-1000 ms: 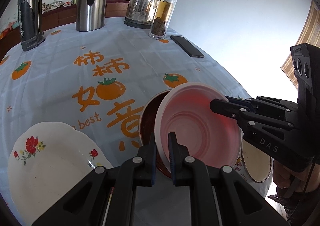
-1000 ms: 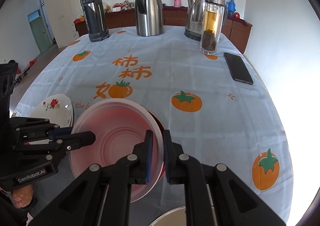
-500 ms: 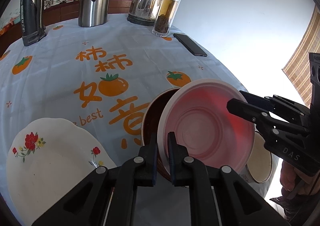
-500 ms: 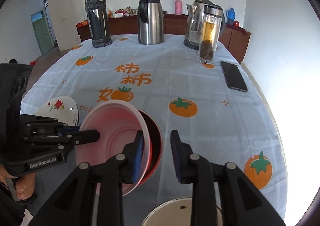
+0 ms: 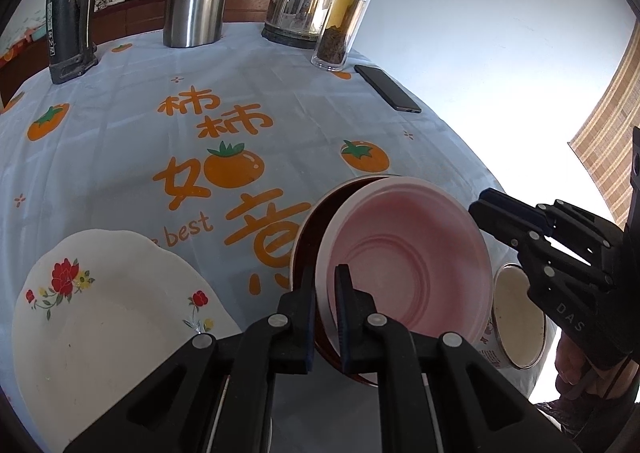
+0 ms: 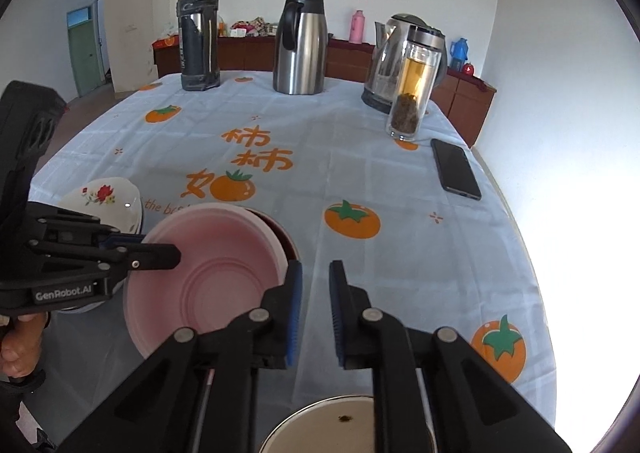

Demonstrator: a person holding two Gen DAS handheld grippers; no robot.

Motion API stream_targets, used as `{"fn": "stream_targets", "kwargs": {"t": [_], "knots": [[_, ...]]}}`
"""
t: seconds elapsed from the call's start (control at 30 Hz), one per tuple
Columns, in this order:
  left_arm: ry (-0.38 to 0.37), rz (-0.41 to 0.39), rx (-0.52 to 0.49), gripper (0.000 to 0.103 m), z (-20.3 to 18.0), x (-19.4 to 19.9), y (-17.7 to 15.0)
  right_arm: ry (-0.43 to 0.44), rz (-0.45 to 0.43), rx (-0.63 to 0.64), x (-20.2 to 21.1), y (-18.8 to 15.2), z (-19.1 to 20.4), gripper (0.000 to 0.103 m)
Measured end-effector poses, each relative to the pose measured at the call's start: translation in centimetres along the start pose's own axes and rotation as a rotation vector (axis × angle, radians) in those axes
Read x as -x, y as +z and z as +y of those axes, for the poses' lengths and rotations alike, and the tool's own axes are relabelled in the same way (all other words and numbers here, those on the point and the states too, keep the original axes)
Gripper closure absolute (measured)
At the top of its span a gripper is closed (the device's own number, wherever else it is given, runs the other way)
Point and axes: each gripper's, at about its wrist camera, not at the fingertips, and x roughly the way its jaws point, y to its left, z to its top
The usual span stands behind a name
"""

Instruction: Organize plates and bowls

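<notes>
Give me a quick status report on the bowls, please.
Left gripper shut on pink bowl rim. Right gripper closing, nothing between. Pink bowl tilted inside dark bowl. Cup close beside.

Much of the dark bowl [image 5: 306,237] is hidden behind the pink bowl [image 5: 408,265] nested in it, only a crescent of rim being shown. The floral plate [image 5: 100,317] is cut off at the left wrist view's lower edge. The enamel cup [image 6: 340,427] is cropped by the right wrist view's bottom edge and masked by gripper arms. Sideboard clutter is too small to be identified.
</notes>
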Motion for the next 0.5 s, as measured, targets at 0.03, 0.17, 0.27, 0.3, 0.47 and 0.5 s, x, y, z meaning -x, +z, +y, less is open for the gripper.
{"fn": "stream_targets", "kwargs": {"t": [0.03,0.17,0.27,0.3,0.47,0.5], "knots": [[-0.001,0.0,0.001,0.093,0.0,0.0,0.0,0.0,0.001,0.002,0.0,-0.1,0.0,0.089],[-0.01,-0.003,-0.001,0.093,-0.1,0.1,-0.1,-0.006,0.016,0.007,-0.4,-0.2,0.0,0.089],[-0.028,-0.006,0.002,0.093,-0.1,0.1,0.0,-0.027,0.022,0.022,-0.8,-0.3,0.2,0.089],[-0.027,-0.007,0.002,0.093,-0.1,0.1,0.0,-0.03,0.021,0.022,-0.9,-0.3,0.2,0.089],[-0.011,0.0,0.012,0.093,0.2,-0.1,0.0,0.012,-0.013,-0.027,0.0,-0.2,-0.3,0.089],[-0.012,0.001,0.013,0.093,0.2,-0.1,0.0,0.011,-0.021,-0.029,0.2,-0.1,-0.3,0.089]]}}
